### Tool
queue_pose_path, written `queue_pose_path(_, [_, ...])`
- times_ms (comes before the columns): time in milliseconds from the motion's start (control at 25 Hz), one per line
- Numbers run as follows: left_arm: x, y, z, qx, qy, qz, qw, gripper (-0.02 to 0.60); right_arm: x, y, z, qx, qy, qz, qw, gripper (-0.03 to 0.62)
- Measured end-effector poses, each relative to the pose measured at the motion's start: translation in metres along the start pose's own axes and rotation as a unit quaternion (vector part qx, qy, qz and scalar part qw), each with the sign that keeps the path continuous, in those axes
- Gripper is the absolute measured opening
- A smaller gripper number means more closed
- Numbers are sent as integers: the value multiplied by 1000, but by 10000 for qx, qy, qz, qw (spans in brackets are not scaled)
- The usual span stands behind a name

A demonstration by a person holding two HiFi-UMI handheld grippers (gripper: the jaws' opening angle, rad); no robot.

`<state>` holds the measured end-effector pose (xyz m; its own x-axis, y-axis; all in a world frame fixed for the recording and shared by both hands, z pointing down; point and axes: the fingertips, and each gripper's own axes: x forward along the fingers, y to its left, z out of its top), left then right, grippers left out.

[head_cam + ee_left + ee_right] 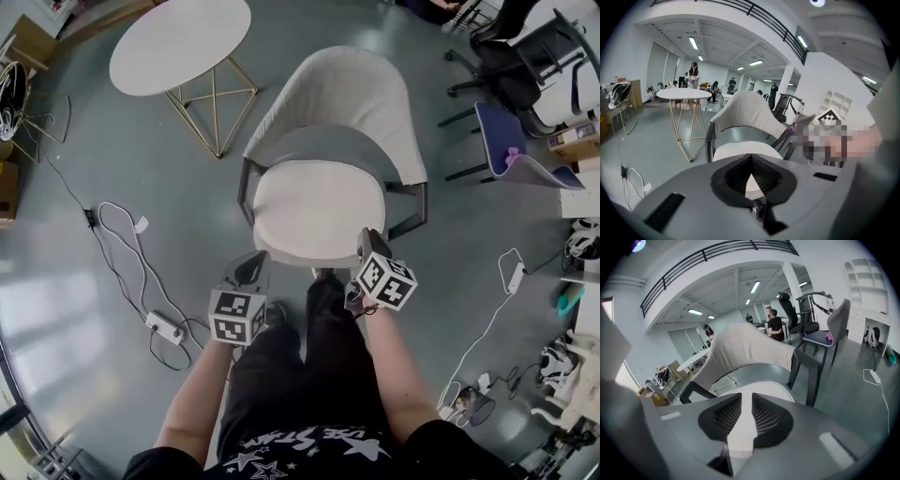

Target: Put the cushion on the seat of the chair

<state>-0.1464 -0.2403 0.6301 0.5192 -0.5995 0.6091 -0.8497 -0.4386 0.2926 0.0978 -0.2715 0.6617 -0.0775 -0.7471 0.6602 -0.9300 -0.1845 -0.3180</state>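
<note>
— Black trousers (309, 375) nearest, at the bottom of the head view, with both forearms (202, 384) reaching forward over them. Anything in the fingers?

— Nothing. On the left gripper (251, 262), fingers (733, 176) closed tip to tip, with only a small empty triangular gap lower down. On the right gripper (370, 239), fingers (766, 417) standing slightly apart with a narrow slit between, gripping nothing. Pale fabric showing through that slit, farther off.

— And the cushion?

— Cream cushion (319, 211) just beyond both grippers, lying flat on the seat (314, 145) of the chair (412, 202) and covering most of it. Grey strip of seat bare behind it, below the pale curved backrest (342, 94). Right gripper's tip over the near right edge of the cushion in the head view; contact impossible to tell. Left gripper short of the near left corner, apart from it.

— Around the chair?

— Grey-green floor (141, 187). White power strip (164, 326) and looping cable (117, 220) to the left, near the left gripper. Farther back on that side, white oval table (180, 42) on thin gold legs. Far right, black office chair (497, 56) and another chair with a purple seat (506, 141).

— Beyond that?

— Wide hall in the gripper views, strip lights (693, 43) overhead, people (693, 75) far off.
</note>
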Motion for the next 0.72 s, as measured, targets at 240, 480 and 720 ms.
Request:
queue_pose_path(240, [-47, -21, 15, -103, -295, -330, 9990, 8, -91, 25, 25, 226, -584, 404, 9972, 3])
queue_pose_path(480, [-74, -66, 25, 135, -432, -603, 9972, 8, -168, 26, 33, 260, -881, 803, 9925, 3])
queue_pose_path(720, [-101, -108, 37, 396, -753, -489, 9952, 8, -202, 25, 23, 302, -914, 1311, 9867, 3])
